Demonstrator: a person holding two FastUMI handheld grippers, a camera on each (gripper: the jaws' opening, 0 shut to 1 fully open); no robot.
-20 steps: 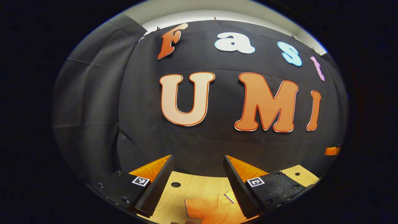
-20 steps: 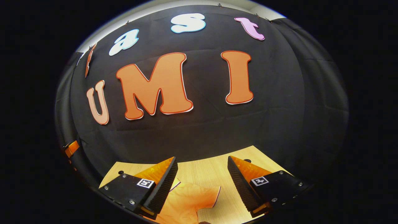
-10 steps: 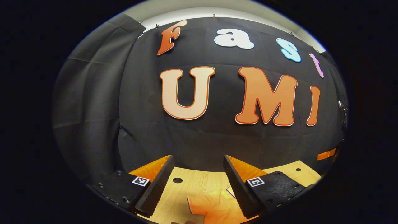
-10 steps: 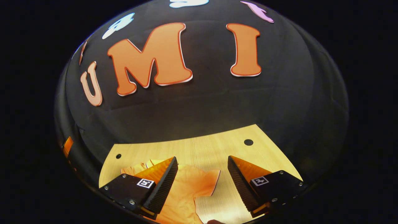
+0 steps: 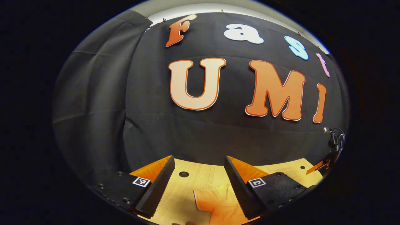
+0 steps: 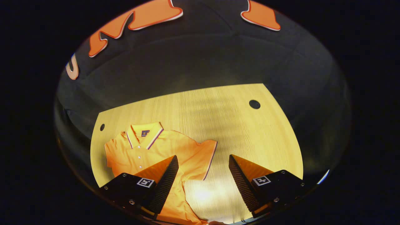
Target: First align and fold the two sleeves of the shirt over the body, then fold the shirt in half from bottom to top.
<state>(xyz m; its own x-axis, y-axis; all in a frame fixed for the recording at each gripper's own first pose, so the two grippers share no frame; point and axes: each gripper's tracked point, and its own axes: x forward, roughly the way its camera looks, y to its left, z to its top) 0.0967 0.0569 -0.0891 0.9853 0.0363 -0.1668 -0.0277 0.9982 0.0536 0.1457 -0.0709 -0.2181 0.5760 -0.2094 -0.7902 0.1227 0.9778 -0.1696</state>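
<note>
Black cloth wall (image 5: 103,103) hangs behind, creased, clipped along top edge; pale strip of room wall (image 5: 193,7) above it. Light wooden table (image 6: 218,125) with round holes (image 6: 254,104) near far corners. Bright glare patch on tabletop near front edge.

The polo shirt (image 6: 162,150) is bright orange, with a thin dark-and-white stripe edging its collar (image 6: 144,133) and sleeve cuff (image 6: 210,159), small white buttons down the placket and a dark label inside the collar. The surface (image 6: 225,125) ahead of the right gripper (image 6: 203,175) is pale yellow wood grain with round dark holes.
</note>
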